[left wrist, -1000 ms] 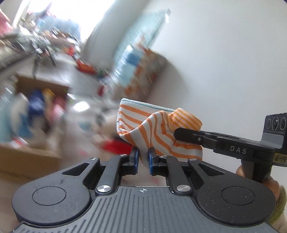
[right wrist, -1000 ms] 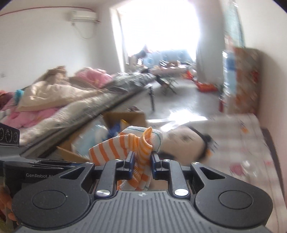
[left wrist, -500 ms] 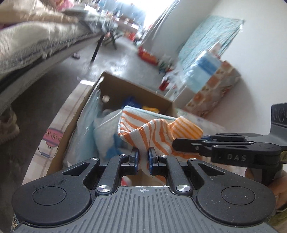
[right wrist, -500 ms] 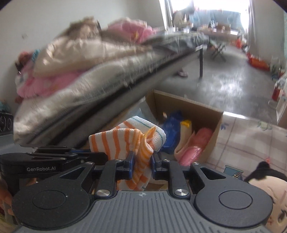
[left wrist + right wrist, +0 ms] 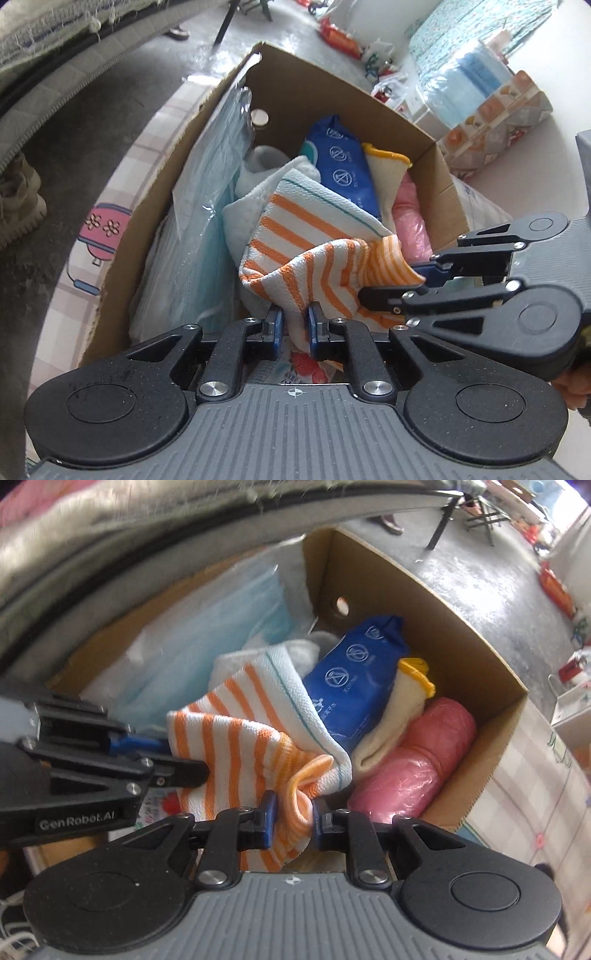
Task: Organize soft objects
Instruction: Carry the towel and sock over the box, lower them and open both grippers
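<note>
Orange-striped towel (image 5: pixel 314 251) hangs over the open box (image 5: pixel 424 147), clamped by both our left gripper (image 5: pixel 295 325) and right gripper (image 5: pixel 291 812). Stowing step; next we lower, then release together.

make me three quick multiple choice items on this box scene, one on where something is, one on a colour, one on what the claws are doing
1. Where does the blue packet lie?
A. inside the cardboard box
B. on the floor beside the box
C. on the bed

2. What colour are the stripes on the towel?
A. green
B. orange
C. purple

3. What state are the two claws in?
A. both open and empty
B. only the left grips the towel
C. both shut on the towel

Answers:
1. A, the packet sits between the box walls, next to a yellow-edged cloth.
2. B, orange bands run across the white weave in both views.
3. C, the left claw and the right claw each pinch a fold of the towel above the box.
</note>
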Demonstrator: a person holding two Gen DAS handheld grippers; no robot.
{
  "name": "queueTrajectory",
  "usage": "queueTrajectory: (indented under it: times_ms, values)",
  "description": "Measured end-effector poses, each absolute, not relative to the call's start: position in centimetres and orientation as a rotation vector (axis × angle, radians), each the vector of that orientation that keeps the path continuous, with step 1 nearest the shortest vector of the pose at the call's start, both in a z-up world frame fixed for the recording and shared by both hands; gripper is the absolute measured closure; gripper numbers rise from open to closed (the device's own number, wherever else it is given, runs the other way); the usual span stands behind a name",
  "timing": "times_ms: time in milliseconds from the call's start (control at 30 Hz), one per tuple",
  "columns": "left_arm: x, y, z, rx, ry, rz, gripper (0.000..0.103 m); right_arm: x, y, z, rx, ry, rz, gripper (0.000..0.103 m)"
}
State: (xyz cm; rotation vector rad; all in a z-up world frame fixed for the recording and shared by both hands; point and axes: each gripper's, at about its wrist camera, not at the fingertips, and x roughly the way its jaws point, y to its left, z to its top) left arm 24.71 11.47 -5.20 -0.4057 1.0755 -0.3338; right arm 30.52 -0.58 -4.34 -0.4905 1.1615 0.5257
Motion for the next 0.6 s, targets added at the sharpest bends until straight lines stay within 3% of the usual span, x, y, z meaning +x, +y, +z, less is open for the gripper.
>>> queueTrajectory:
  times_ms: [200,267,433,600]
  values:
    - [24.6,11.4,-5.3,-0.402,1.101,-0.326,0.086,31.0,0.4,-5.6,-0.593,1.226,0.53,0.081]
    - [24.4,11.6,-5.3,-0.405,1.104,-0.318,0.078,31.3,0.7,-6.4,-0.591,1.251,0.536,0.081]
    - [23.7,12.4,-4.9,-0.411,1.111,-0.296,0.072,31.8,1.2,-9.0,-0.61,1.302,0.55,0.08]
    - [22.8,12.9,-3.4,-0.427,1.052,-0.291,0.057,32.0,-0.1,-8.2,-0.532,1.303,0.554,0.076]
